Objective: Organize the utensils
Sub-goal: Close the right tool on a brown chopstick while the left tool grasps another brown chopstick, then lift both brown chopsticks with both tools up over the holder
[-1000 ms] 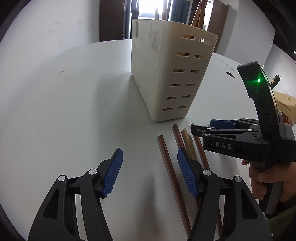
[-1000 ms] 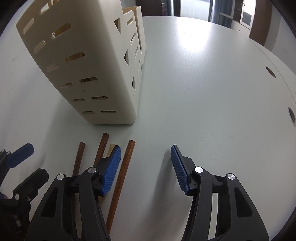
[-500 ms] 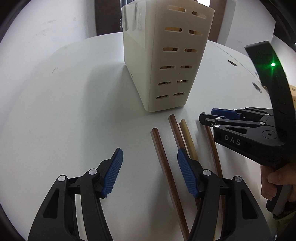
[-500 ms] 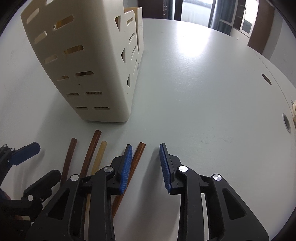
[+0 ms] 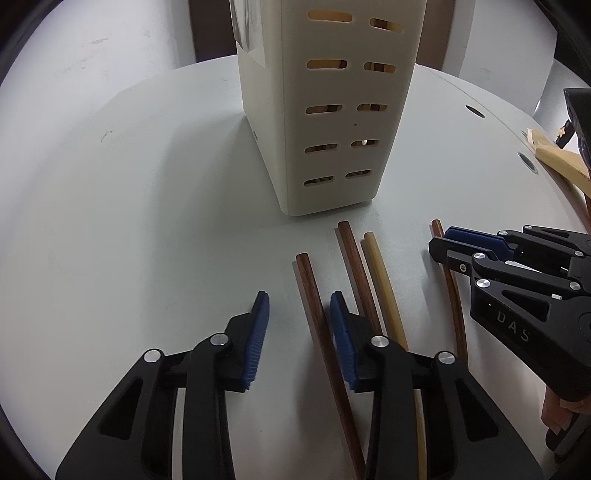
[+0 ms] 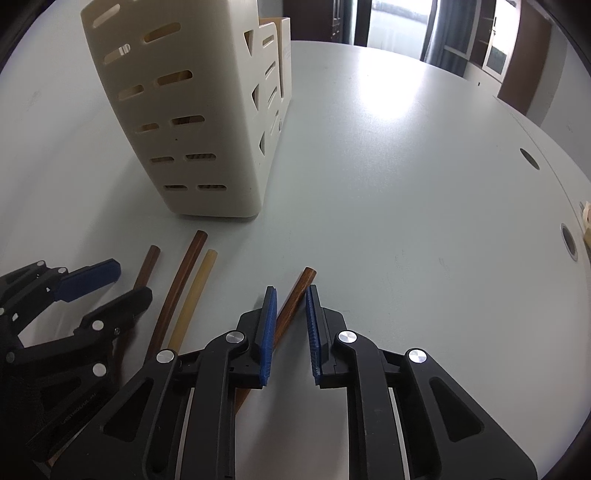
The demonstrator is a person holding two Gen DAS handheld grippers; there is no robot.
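Between the narrowed pads of the right gripper [image 6: 289,317] lies a dark brown chopstick [image 6: 293,297], bracketed but not visibly pinched; the left gripper [image 5: 299,314] stands spread, another brown chopstick [image 5: 314,302] between its pads. Two more sticks, brown [image 5: 354,266] and pale yellow [image 5: 380,273], lie beside on the worktop [image 6: 406,184], before the cream slotted holder [image 6: 192,122]

So we've got a pale grey round worktop [image 6: 406,155] with a couple of cable holes [image 6: 529,158] near its far edge, a cardboard box [image 5: 557,166] over by the rim, and glass doors [image 6: 399,18] letting daylight in behind.
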